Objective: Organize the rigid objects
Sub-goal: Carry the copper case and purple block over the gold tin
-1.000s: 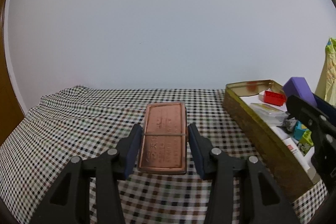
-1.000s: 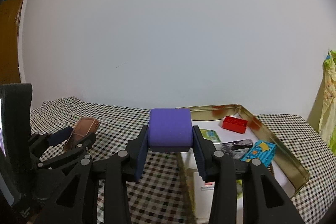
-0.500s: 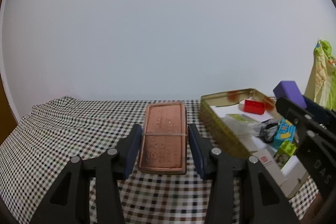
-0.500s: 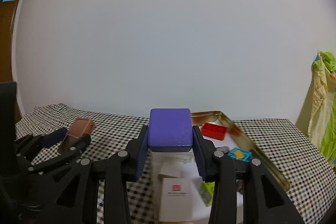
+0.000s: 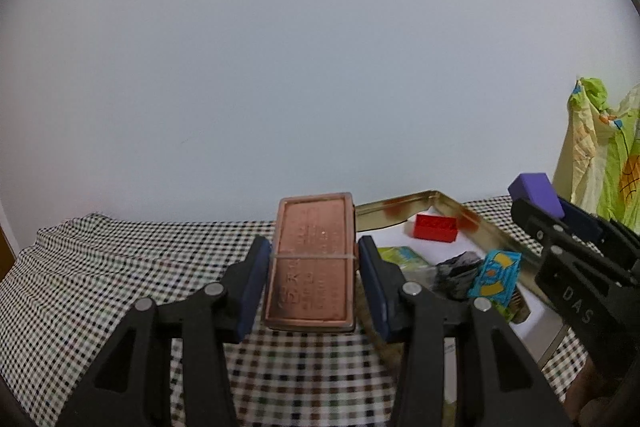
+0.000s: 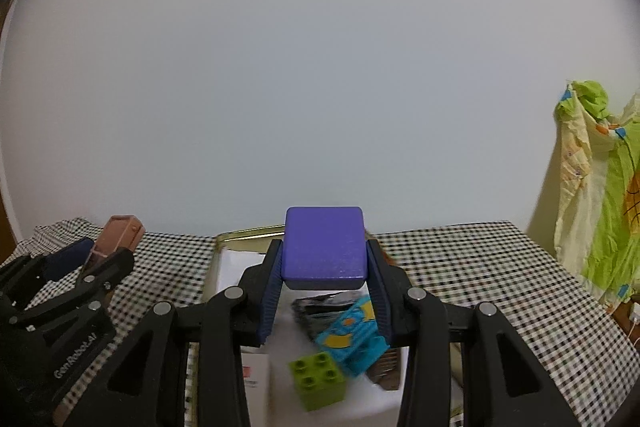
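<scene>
Two grippers are up over a checked tablecloth, each clamped on one thing. One copper-brown flat case sits between the blue pads of the left gripper, the pads pressing its two long sides; it is a thin rectangle with a raised rim, embossed characters on its face (too faint to read) and one pale band around its middle. Its long axis runs along the fingers, the far end pointing to 12 o'clock in the left wrist view, and it is held clear of the cloth. One purple block, smooth, matte, with rounded corners, is pinched by its sides in the right gripper, broad face up, its slightly longer side also toward 12 o'clock, above the open gold tin. That single tin lies at 3 o'clock of the case and holds one red brick, one lime-green brick, one turquoise box with yellow patches, one dark crumpled packet and white cartons. One yellow-green cloth hangs at 3 o'clock.
</scene>
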Demonstrator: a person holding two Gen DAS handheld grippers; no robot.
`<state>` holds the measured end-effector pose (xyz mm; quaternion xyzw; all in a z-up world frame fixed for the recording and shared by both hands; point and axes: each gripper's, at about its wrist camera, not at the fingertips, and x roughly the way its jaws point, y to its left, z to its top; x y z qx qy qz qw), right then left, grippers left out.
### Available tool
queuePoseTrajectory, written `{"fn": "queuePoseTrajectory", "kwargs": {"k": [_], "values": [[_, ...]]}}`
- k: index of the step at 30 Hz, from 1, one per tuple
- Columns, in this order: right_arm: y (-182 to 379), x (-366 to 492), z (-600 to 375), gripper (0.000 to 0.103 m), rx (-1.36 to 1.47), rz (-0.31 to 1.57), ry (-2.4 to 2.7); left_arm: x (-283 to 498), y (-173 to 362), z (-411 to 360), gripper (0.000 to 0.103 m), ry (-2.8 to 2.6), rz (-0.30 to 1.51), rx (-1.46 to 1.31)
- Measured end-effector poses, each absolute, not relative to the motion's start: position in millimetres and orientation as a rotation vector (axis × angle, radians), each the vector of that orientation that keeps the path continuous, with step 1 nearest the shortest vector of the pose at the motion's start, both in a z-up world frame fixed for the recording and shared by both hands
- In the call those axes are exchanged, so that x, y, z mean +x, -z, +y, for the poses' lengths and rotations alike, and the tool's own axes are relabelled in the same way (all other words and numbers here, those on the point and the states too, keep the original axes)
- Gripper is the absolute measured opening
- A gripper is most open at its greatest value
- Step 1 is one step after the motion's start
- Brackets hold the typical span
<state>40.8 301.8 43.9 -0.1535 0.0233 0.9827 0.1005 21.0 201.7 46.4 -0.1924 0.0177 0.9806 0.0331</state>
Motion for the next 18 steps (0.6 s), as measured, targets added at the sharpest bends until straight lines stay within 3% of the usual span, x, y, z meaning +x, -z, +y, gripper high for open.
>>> {"fn": "queuePoseTrajectory", "kwargs": {"k": [18], "values": [[-47,37,343,0.043,-0.471,0.067,-2.771,-4,-46,258,0.045,-2.894,0.067,-0.627]]}}
